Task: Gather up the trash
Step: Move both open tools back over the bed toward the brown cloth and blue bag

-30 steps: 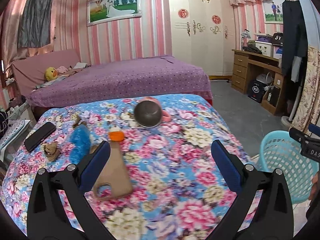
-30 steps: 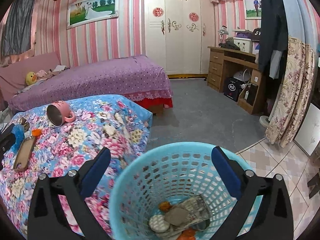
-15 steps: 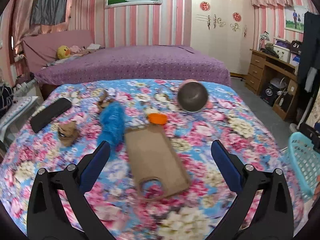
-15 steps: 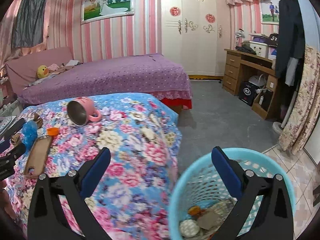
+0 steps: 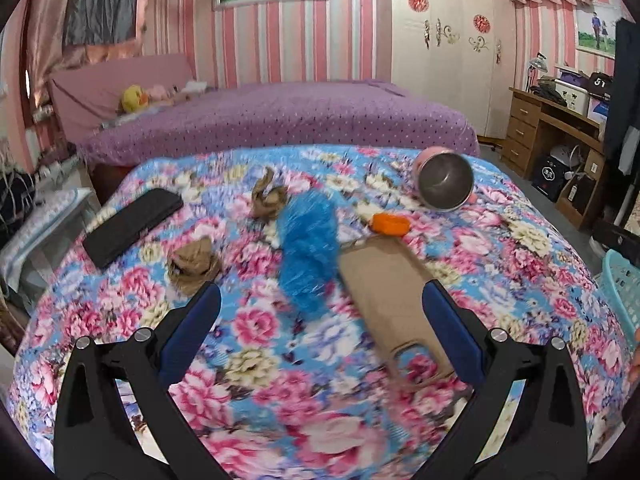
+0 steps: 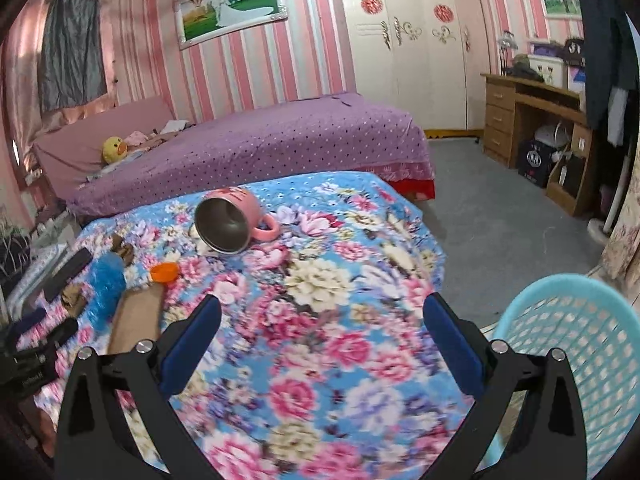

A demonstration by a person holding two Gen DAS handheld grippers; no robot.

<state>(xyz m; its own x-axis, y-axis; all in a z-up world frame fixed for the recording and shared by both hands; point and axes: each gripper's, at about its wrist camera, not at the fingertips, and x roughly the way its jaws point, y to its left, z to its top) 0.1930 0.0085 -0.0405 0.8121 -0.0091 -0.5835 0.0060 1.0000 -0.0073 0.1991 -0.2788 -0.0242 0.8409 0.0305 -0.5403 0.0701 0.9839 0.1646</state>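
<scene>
On the floral bedspread (image 5: pixel 280 344) lie a crumpled blue plastic bag (image 5: pixel 310 252), a flat brown cardboard piece (image 5: pixel 390 296), an orange cap (image 5: pixel 390 224) and two crumpled brown paper scraps (image 5: pixel 194 266) (image 5: pixel 268 198). My left gripper (image 5: pixel 320 320) is open and empty, just in front of the blue bag and the cardboard. My right gripper (image 6: pixel 320 320) is open and empty above the bedspread (image 6: pixel 340 320), with the light blue basket (image 6: pixel 568 344) at its right. The bag (image 6: pixel 106 284), cardboard (image 6: pixel 136 316) and cap (image 6: pixel 164 271) show at the left of the right wrist view.
A pink mug (image 5: pixel 444 180) lies on its side at the far right of the bedspread, and it also shows in the right wrist view (image 6: pixel 232 220). A black phone (image 5: pixel 132 224) lies at the left. A purple bed (image 5: pixel 280 124) stands behind. A wooden desk (image 6: pixel 536 120) stands at the right.
My left gripper has swung left and closer to the blue bag and cardboard. My right gripper has swung left from over the basket to over the bedspread; the basket's contents have left view.
</scene>
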